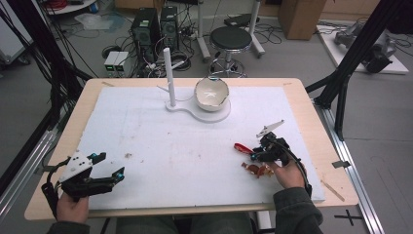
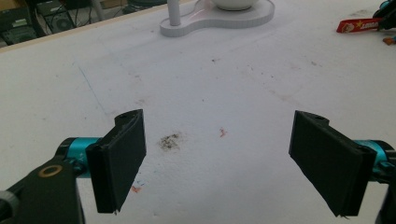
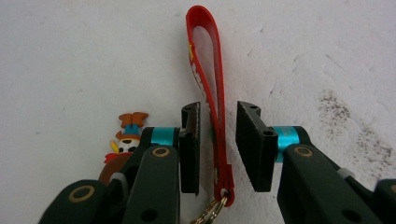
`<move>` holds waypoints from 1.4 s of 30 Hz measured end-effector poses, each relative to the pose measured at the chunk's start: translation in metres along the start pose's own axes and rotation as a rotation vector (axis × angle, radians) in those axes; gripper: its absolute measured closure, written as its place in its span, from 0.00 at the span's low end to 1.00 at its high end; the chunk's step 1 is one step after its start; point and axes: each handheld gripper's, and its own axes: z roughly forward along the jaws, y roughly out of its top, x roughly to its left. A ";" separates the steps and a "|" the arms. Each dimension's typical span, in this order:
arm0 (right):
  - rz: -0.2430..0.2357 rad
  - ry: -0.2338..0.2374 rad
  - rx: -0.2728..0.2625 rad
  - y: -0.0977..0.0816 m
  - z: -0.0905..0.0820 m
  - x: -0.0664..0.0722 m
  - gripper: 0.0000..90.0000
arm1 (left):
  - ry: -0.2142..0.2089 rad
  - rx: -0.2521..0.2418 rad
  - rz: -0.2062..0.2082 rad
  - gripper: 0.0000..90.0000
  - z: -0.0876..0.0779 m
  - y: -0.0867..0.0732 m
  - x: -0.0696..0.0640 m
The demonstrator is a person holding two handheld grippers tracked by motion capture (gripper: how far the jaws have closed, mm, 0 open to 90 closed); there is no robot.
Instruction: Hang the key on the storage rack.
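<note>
Two narrowly parted jaws of the right gripper [image 3: 217,149] are best centred on the red strap [image 3: 210,98] before being clamped, while the left gripper [image 2: 219,158] is held wide open.

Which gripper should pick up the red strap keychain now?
Right: the right gripper already straddles the red strap, pads not yet pressing. The left gripper stands open, far across the table.
</note>
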 end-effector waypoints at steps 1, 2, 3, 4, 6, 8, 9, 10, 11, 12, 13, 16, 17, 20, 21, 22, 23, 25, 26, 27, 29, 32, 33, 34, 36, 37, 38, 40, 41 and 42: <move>-0.004 0.000 0.000 0.000 0.001 0.000 0.80 | 0.000 0.000 0.000 0.21 0.000 0.000 0.000; -0.010 0.001 0.006 0.000 0.001 0.001 0.81 | -0.002 -0.002 -0.002 0.21 0.000 0.000 0.000; -0.009 0.003 0.011 0.001 0.002 0.001 0.81 | -0.002 -0.002 -0.002 0.21 0.000 0.000 0.000; -0.010 0.001 0.015 0.001 0.003 0.002 0.82 | -0.002 -0.002 -0.002 0.21 0.000 0.000 0.000; -0.017 0.001 0.022 0.001 0.004 0.002 0.83 | -0.001 0.000 0.001 0.21 0.000 0.000 0.000; -0.016 0.000 0.026 0.001 0.004 0.003 0.84 | -0.001 -0.002 -0.001 0.21 0.000 0.000 0.000; -0.020 0.000 0.026 0.002 0.005 0.003 0.84 | 0.000 0.000 0.000 0.21 0.000 0.000 0.000; -0.023 -0.001 0.025 0.002 0.005 0.003 0.85 | -0.001 0.001 0.001 0.21 0.000 0.000 0.000; -0.022 0.000 0.026 0.002 0.005 0.003 0.86 | -0.002 -0.002 0.000 0.21 0.000 0.000 0.000; -0.020 0.000 0.027 0.001 0.005 0.003 0.87 | -0.003 -0.002 -0.001 0.21 0.000 0.000 0.000; -0.022 -0.001 0.026 0.001 0.005 0.003 0.88 | -0.003 -0.001 -0.001 0.21 0.000 0.000 -0.001; -0.022 0.000 0.027 0.001 0.005 0.003 0.90 | -0.003 -0.002 -0.002 0.21 0.001 0.000 -0.001; -0.022 0.001 0.027 0.001 0.005 0.003 0.90 | -0.002 -0.002 -0.002 0.21 0.001 0.000 -0.001; -0.017 0.009 0.025 0.001 0.005 0.002 0.91 | 0.000 -0.002 -0.004 0.21 0.000 0.000 -0.001; -0.012 0.011 0.024 0.001 0.005 0.002 0.93 | 0.000 -0.002 -0.004 0.21 0.000 0.000 -0.001; -0.015 0.012 0.025 0.001 0.005 0.002 0.94 | -0.001 -0.002 -0.004 0.21 0.000 0.000 -0.001; -0.021 0.010 0.025 0.001 0.005 0.002 0.94 | -0.001 -0.002 -0.004 0.21 0.000 0.000 -0.001; -0.024 0.007 0.025 0.001 0.005 0.003 0.94 | 0.000 -0.001 -0.003 0.21 0.000 0.000 -0.001; -0.024 0.008 0.026 0.001 0.005 0.003 0.95 | 0.001 -0.001 -0.003 0.21 0.000 0.000 -0.001; -0.025 0.006 0.023 0.001 0.005 0.002 0.95 | 0.000 -0.001 -0.001 0.21 0.000 0.000 -0.001; -0.023 0.012 0.022 0.001 0.005 0.002 0.95 | 0.000 0.002 0.001 0.21 0.000 0.000 -0.001; -0.026 0.001 0.011 0.001 0.004 0.002 0.95 | 0.000 0.000 0.002 0.21 -0.001 0.000 -0.001; -0.023 0.006 0.006 0.001 0.003 0.002 0.95 | 0.002 0.000 -0.001 0.21 -0.001 -0.001 -0.001; -0.022 0.009 -0.006 0.001 0.002 0.002 0.95 | 0.002 -0.001 0.000 0.21 -0.001 -0.001 -0.001; -0.016 0.017 -0.026 0.000 0.000 0.002 0.95 | 0.002 -0.001 -0.001 0.21 -0.002 -0.001 -0.001; -0.012 0.025 -0.034 0.000 -0.001 0.002 0.95 | 0.003 -0.001 -0.002 0.21 -0.002 -0.001 -0.001; -0.009 0.025 -0.042 -0.001 -0.001 0.001 0.95 | 0.003 -0.002 -0.003 0.21 -0.002 -0.001 -0.001; 0.003 0.042 -0.064 -0.001 -0.003 0.001 0.95 | 0.002 -0.002 0.000 0.21 -0.002 -0.001 -0.001; 0.006 0.049 -0.075 -0.002 -0.004 0.000 0.95 | 0.002 -0.001 -0.001 0.21 -0.002 -0.001 -0.001; 0.007 0.058 -0.079 -0.002 -0.004 0.001 0.95 | 0.002 -0.002 -0.001 0.21 -0.002 -0.001 -0.001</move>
